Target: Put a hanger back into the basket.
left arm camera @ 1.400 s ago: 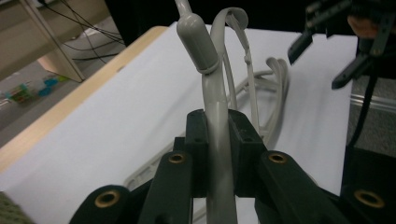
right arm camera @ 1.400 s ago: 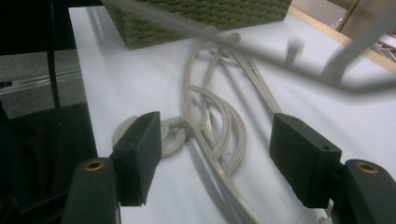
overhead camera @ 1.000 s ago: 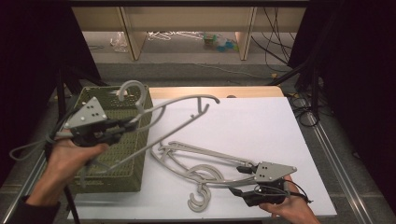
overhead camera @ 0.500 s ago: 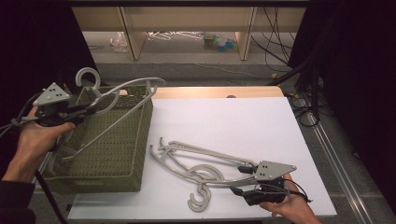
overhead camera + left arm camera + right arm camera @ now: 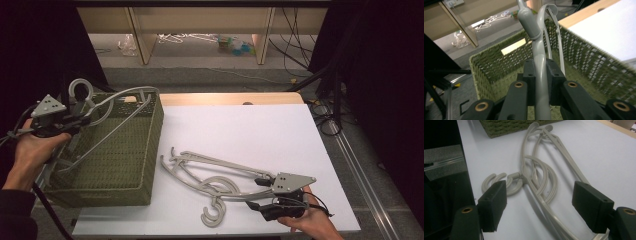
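Right tongs (image 5: 262,192), at five o'clock on the white counter (image 5: 250,130), stand parted over the two grey plastic hangers (image 5: 210,175) that lie stacked there. In the right gripper view the pads (image 5: 494,202) flank the hanger arms without pressing on them, and the hooks (image 5: 506,183) curl just beside the left pad. The jaws have just been widening a little, with the hanger arms between them but not clamped; the hand itself has not shifted across the three high views.

Left tongs (image 5: 75,120), at nine o'clock, are clamped on the neck of a third grey hanger (image 5: 117,107); the left gripper view shows the neck (image 5: 540,72) pinched tight between both pads. A second ago this hanger hung across the near rim of the green woven basket (image 5: 145,150), its far arm reaching out over the counter. It has since travelled towards nine o'clock and sunk, so that its body now lies within the basket walls, hook ring (image 5: 80,90) upright above the rim.

Judged from this, the carried hanger is nearly delivered: release into the basket is the step in hand. Two hangers remain on the counter at six o'clock, and the right tongs appear readied to take the next.

Beyond the counter, at twelve o'clock, loose hangers (image 5: 187,37) lie on the floor.
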Available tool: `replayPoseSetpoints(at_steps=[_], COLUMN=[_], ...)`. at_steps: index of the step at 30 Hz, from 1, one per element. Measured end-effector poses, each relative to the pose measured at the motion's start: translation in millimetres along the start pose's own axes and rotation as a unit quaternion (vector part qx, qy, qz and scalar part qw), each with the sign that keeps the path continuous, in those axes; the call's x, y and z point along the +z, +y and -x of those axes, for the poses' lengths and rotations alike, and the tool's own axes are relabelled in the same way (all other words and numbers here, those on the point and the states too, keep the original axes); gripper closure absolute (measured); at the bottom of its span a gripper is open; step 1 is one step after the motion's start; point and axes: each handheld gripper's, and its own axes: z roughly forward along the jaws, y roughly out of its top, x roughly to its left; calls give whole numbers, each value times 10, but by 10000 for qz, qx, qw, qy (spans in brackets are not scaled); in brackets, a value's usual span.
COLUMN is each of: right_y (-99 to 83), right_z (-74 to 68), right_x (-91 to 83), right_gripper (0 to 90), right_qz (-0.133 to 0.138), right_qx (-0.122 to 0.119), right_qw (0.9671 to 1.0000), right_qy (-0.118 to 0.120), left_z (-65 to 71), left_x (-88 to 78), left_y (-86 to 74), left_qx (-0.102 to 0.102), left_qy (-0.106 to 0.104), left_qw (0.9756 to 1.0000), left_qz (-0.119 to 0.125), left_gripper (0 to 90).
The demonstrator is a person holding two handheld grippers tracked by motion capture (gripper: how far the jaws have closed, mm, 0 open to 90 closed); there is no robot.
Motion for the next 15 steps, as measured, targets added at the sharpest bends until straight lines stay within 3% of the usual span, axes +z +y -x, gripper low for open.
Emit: replayPoseSetpoints(at_steps=[5, 7, 10, 11, 12, 15], right_y=[-2, -6, -15, -10, -7, -1], right_z=[6, 8, 3, 2, -1, 1], right_x=[-8, -6, 14, 5, 3, 1], right_gripper=[290, 279, 279, 280, 280, 279], right_qz=[-75, -86, -69, -147, -148, -117], right_qx=[18, 22, 0, -9, -39, -14], right_qw=[10000, 10000, 10000, 9999, 9998, 9999], right_qy=[31, 12, 29, 85, 102, 79], left_z=[-45, -63, -59, -57, -72, -32], left_x=[55, 73, 132, 152, 168, 265], left_y=[-96, -136, -183, -190, -183, -182], left_qx=[-130, -56, -116, -44, 155, 176], left_qy=[34, 79, 25, 17, -10, -39], left_qw=[9999, 9998, 9995, 9993, 9983, 9973], left_qz=[-66, -202, -276, -370, -557, -718], left_gripper=[798, 797, 797, 797, 797, 796])
